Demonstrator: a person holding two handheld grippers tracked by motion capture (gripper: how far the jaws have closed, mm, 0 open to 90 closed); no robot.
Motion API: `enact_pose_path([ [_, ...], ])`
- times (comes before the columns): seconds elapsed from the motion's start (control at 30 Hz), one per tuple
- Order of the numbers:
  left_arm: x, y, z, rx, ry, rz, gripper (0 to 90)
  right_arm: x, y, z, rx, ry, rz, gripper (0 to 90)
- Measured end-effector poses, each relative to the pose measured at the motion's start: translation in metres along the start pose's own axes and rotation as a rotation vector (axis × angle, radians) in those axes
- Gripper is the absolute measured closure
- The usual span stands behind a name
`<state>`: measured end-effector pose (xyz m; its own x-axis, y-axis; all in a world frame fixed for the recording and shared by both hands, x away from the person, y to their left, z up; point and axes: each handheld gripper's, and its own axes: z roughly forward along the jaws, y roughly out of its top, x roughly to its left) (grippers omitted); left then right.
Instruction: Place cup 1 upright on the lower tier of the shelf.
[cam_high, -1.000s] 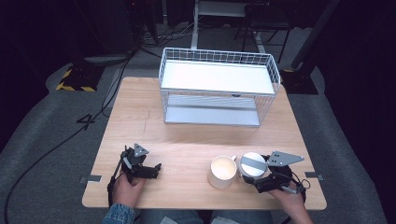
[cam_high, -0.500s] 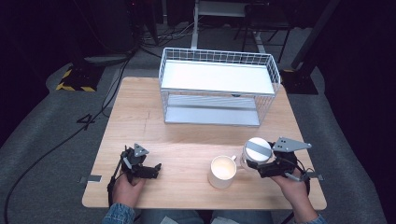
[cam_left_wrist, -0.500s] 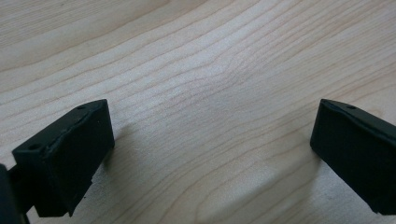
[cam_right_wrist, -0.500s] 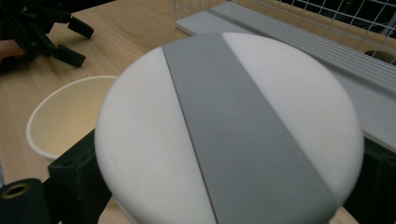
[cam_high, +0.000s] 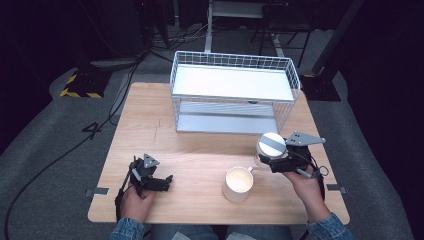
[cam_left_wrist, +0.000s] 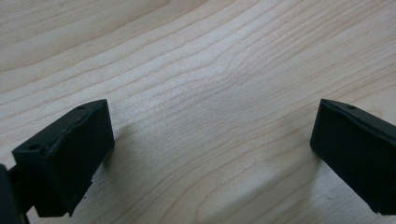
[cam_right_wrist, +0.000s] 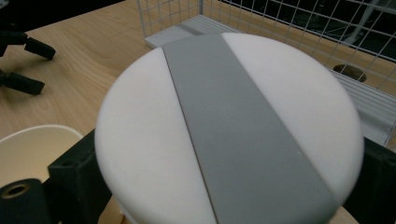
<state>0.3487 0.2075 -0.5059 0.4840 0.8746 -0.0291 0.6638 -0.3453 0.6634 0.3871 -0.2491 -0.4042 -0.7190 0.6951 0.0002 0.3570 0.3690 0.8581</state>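
A round white jar with a grey stripe across its lid is held off the table, in front of the wire rack. My right gripper is shut on the jar's sides, and its black fingers press against it from both sides. A white mug stands on the table just nearer the person and to the left of the jar. My left gripper rests low over bare wood at the front left, open with nothing between its jaws.
The white wire rack has an upper shelf and a lower grey tray and takes up the far middle of the wooden table. The left gripper shows far off in the right gripper view. Cables lie on the floor beyond.
My right gripper has lifted the jar and carried it away from the person, toward the rack. The left gripper and the mug have stayed put.
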Motion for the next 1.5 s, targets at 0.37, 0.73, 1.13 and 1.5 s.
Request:
enact_pose_path([
  [0.37, 0.000, 0.000, 0.000, -0.001, 0.001, 0.001, 0.1, -0.008, 0.017, 0.033, -0.044, -0.035, 0.021, 7.3],
  [0.73, 0.000, 0.000, 0.000, -0.002, 0.001, -0.001, 0.1, -0.011, 0.034, 0.066, -0.038, -0.059, 0.008, 7.3],
  [1.13, 0.000, 0.000, 0.000, 0.000, 0.002, -0.001, 0.2, -0.013, 0.049, 0.100, -0.055, -0.081, 0.018, 7.3],
  [1.5, 0.000, 0.000, 0.000, 0.001, 0.002, -0.001, 0.1, -0.015, 0.050, 0.131, -0.073, -0.091, 0.019, 7.3],
])
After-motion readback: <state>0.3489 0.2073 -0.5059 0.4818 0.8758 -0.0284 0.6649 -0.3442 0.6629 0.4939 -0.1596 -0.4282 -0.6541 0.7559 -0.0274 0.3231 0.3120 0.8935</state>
